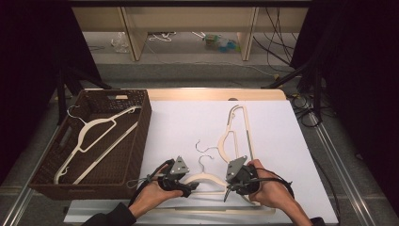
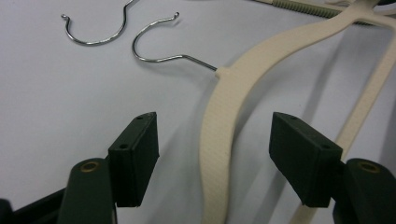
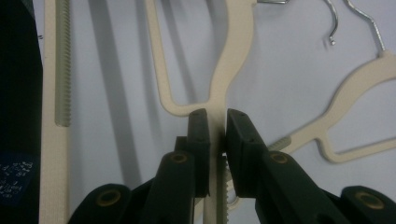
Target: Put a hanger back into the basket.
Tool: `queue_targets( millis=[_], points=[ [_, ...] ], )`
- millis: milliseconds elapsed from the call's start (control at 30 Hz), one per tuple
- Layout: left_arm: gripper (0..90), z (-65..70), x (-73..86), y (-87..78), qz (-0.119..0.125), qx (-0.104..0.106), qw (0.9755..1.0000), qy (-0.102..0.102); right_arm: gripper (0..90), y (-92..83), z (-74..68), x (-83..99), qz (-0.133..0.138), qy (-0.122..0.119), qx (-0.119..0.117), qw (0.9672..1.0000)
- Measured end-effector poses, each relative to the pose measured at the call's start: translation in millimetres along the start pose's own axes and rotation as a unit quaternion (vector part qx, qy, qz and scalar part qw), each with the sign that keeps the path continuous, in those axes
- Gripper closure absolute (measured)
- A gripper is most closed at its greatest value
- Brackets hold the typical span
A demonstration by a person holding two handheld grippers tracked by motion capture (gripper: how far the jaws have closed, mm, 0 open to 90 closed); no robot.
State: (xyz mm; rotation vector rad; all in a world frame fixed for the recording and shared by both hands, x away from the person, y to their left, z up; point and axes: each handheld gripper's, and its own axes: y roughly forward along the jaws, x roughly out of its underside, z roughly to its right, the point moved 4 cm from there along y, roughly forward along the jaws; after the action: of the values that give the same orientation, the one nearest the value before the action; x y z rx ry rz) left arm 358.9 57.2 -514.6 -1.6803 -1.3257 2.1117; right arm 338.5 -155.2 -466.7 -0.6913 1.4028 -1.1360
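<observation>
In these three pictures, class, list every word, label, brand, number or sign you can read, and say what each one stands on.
No text can be read anywhere.
Dark patch at the left edge of the right gripper view: pale specks that may be print, too small and blurred to read.
Cream hangers, brown basket, white table sheet and both grippers: no lettering or label visible.

basket (image 1: pixel 136 136) left on table (image 1: pixel 188 122) | one hanger (image 1: pixel 94 141) inside | two hangers (image 1: pixel 235 136) right
</observation>
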Motion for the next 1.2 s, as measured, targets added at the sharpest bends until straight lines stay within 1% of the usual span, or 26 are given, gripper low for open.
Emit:
queue_targets(
  millis=[33, 100, 133, 233, 267, 367, 433, 467, 500, 533, 567, 600, 633, 667, 700, 733, 767, 833, 867, 900, 933, 967, 1000, 1100, 1167, 1200],
  points=[
    [34.0, 1.2, -0.3, 1.5, -0.005, -0.001, 1.0000, -0.005, 80.8, -1.4, -0.6, -0.7, -0.002, -0.002, 0.002, 1.0000],
    [36.8, 2.4, -1.2, 4.4, -0.006, 0.004, 1.0000, -0.001, 80.8, -2.9, -2.2, -2.5, 0.002, -0.003, 0.004, 1.0000],
    [37.0, 2.3, -1.7, 6.1, -0.008, 0.002, 0.9999, 0.006, 80.8, -3.3, -2.4, -3.5, 0.008, -0.005, 0.011, 0.9999],
    [41.4, 1.6, -3.3, 11.2, -0.011, 0.003, 0.9998, 0.018, 80.9, -4.3, -5.0, -5.1, 0.006, -0.006, 0.007, 0.9999],
    [43.6, 2.4, -3.5, 11.9, -0.012, 0.010, 0.9998, 0.011, 80.9, -4.6, -5.3, -5.5, 0.003, -0.011, 0.003, 0.9999],
    [51.6, 0.8, -4.9, 11.7, -0.013, 0.009, 0.9995, 0.026, 80.9, -4.8, -5.8, -5.6, 0.003, -0.013, 0.003, 0.9999],
    [55.6, 2.4, -5.0, 11.4, -0.011, 0.019, 0.9995, 0.024, 80.9, -4.9, -6.1, -5.4, 0.003, -0.012, 0.000, 0.9999],
    [58.4, 2.1, -5.2, 11.0, -0.014, 0.019, 0.9993, 0.029, 80.8, -5.4, -5.9, -5.9, 0.002, -0.017, 0.004, 0.9998],
    [61.4, 3.9, -5.5, 11.1, -0.013, 0.028, 0.9991, 0.028, 80.9, -5.7, -6.6, -6.0, 0.003, -0.015, 0.002, 0.9999],
    [64.7, 4.5, -6.0, 11.0, -0.012, 0.029, 0.9990, 0.031, 80.9, -6.1, -6.8, -6.1, 0.004, -0.014, 0.001, 0.9999],
    [65.8, 4.3, -6.1, 10.6, -0.014, 0.031, 0.9987, 0.037, 80.9, -6.8, -6.6, -6.0, 0.006, -0.013, 0.003, 0.9999],
    [66.3, 4.1, -6.3, 10.2, -0.017, 0.034, 0.9985, 0.039, 80.9, -7.3, -6.5, -6.0, 0.006, -0.016, 0.001, 0.9998],
    [66.8, 4.4, -6.7, 9.1, -0.017, 0.039, 0.9984, 0.038, 80.9, -7.7, -7.6, -5.7, 0.005, -0.012, -0.002, 0.9999],
    [67.1, 3.5, -7.3, 7.7, -0.020, 0.041, 0.9980, 0.044, 80.9, -7.9, -7.3, -5.8, 0.008, -0.015, 0.001, 0.9998],
    [67.3, 3.7, -8.0, 7.4, -0.017, 0.041, 0.9983, 0.038, 80.8, -8.5, -7.1, -5.7, 0.010, -0.017, 0.005, 0.9998],
    [67.5, 4.0, -8.7, 6.2, -0.015, 0.047, 0.9981, 0.036, 80.8, -8.7, -7.1, -5.4, 0.012, -0.018, 0.008, 0.9997],
    [67.8, 3.8, -9.4, 4.0, -0.017, 0.054, 0.9977, 0.038, 80.8, -9.5, -6.6, -4.8, 0.010, -0.022, 0.003, 0.9997],
    [68.6, 3.6, -11.2, 1.0, -0.013, 0.055, 0.9975, 0.043, 80.6, -10.6, -6.6, -3.1, 0.016, -0.020, 0.005, 0.9997],
    [68.9, 5.0, -12.5, -0.3, -0.012, 0.063, 0.9971, 0.042, 80.6, -11.6, -5.9, -2.3, 0.013, -0.021, 0.006, 0.9997],
    [69.4, 5.9, -13.6, -1.4, -0.009, 0.061, 0.9972, 0.041, 80.5, -11.5, -4.9, -1.0, 0.019, -0.020, 0.010, 0.9996],
    [69.7, 6.2, -14.8, -4.2, -0.010, 0.062, 0.9968, 0.050, 80.5, -12.1, -4.5, 0.0, 0.017, -0.019, 0.008, 0.9996],
    [69.9, 8.1, -16.0, -5.3, -0.001, 0.061, 0.9971, 0.044, 80.5, -12.2, -4.1, 1.8, 0.019, -0.015, 0.009, 0.9996],
    [70.2, 8.4, -16.9, -8.5, -0.006, 0.065, 0.9964, 0.054, 80.5, -12.8, -3.8, 3.1, 0.020, -0.013, 0.004, 0.9997],
    [71.3, 12.5, -19.7, -14.0, 0.007, 0.076, 0.9961, 0.044, 80.5, -14.5, -2.2, 6.3, 0.027, -0.010, 0.004, 0.9996],
    [72.2, 14.1, -21.1, -18.9, 0.014, 0.088, 0.9949, 0.047, 80.6, -14.8, -1.7, 7.6, 0.029, -0.009, 0.001, 0.9995],
    [72.6, 14.3, -21.1, -21.3, 0.014, 0.091, 0.9946, 0.048, 80.6, -14.7, -2.2, 8.6, 0.029, -0.001, -0.003, 0.9996]
  ],
)
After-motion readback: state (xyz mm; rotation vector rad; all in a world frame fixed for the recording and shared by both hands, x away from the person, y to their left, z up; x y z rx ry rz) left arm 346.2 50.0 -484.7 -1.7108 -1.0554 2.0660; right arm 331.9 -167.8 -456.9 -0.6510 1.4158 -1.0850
